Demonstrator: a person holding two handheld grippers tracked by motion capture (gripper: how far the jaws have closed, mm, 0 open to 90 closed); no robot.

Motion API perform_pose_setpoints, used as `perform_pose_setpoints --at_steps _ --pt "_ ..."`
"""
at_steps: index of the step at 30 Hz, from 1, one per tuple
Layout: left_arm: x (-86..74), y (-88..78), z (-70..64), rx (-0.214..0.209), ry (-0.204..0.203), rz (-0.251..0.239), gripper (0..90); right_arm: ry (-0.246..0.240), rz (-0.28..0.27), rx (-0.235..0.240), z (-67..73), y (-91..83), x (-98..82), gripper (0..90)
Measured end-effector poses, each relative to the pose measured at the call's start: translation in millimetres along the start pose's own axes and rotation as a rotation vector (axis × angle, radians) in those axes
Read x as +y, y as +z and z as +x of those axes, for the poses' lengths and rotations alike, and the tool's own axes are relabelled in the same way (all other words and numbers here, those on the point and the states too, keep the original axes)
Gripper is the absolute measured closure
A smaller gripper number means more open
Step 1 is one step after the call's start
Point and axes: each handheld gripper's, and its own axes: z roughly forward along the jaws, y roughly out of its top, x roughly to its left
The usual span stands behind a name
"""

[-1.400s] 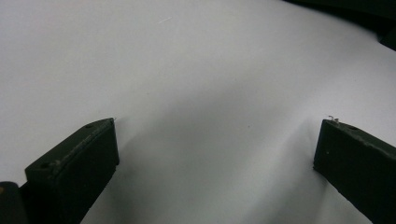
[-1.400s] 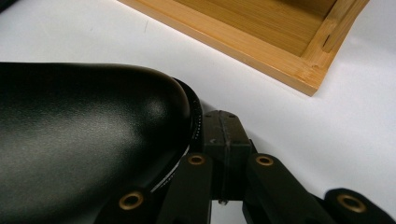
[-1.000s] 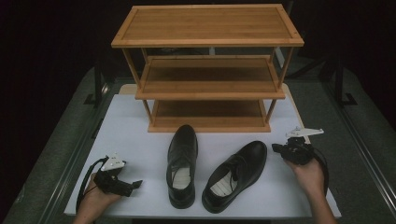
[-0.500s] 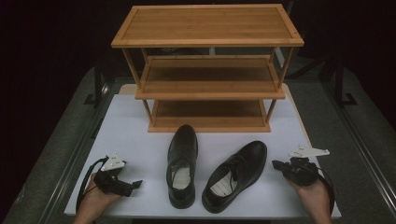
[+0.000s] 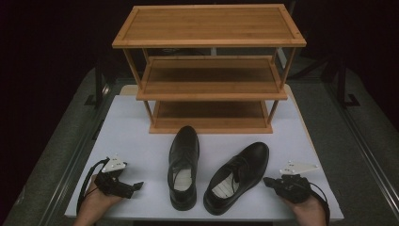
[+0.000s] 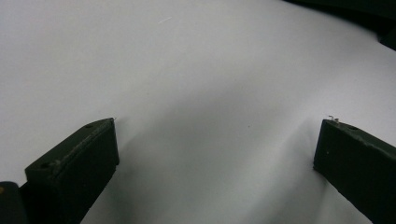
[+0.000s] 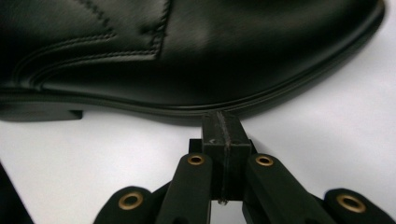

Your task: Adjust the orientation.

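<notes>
table: white top, carrying everything; bare patch showing between the left gripper's jaws in the left gripper view
rack: three-tier wooden shoe rack standing at the far side of the table, all three shelves sitting empty
right shoe: black leather, lying angled on the table in front of the rack, toe pointing toward it, heel near the front edge; its side and sole edge sitting just ahead of the right gripper's tips, contact I can't tell
left shoe: black leather, standing straight just beside the other one, toe toward the bottom shelf, apart from the rack
right gripper: resting low at the table's front right, pointing at the right shoe; jaws pressed together with nothing between them, seam visible in the right gripper view
left gripper: sitting at the table's front left, well apart from the left shoe; jaws standing wide apart over bare table, holding nothing
progress: looking like the very start, neither shoe being gripped or lifted
remaining: my read, both shoes are waiting to go onto the rack; right gripper needing to spread its jaws before taking the shoe in front of it
</notes>
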Motion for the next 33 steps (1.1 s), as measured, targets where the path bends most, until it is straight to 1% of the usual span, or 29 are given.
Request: perform_pose_setpoints --at_steps 6,8,10,17,20,27,31,33 --pt "0.0 0.0 0.1 -0.001 0.000 0.000 0.0 -0.022 0.029 0.036 6.4 8.5 1.8 89.8" --pt "0.0 0.0 0.1 -0.001 0.000 0.000 0.0 -0.042 0.034 0.039 10.0 12.2 3.6 89.8" --pt "0.0 0.0 0.1 -0.001 0.000 0.000 0.0 -0.037 0.033 0.047 8.8 12.2 3.7 89.8" --pt "0.1 0.0 0.2 -0.001 0.000 0.001 0.0 -0.044 0.033 0.043 9.5 14.6 6.4 89.8" --pt "0.1 0.0 0.2 -0.001 0.000 0.001 0.0 -0.060 0.038 0.041 9.9 19.7 12.3 89.8" --pt "0.0 0.0 0.2 -0.001 0.000 0.001 0.0 -0.077 0.045 0.047 9.4 29.1 22.8 89.8" --pt "0.1 0.0 0.2 -0.001 0.000 0.001 0.0 -0.097 0.050 0.049 8.9 35.6 30.1 89.8" --pt "0.1 0.1 0.2 0.000 0.000 0.001 0.0 -0.095 0.051 0.051 9.1 36.7 31.3 89.8"
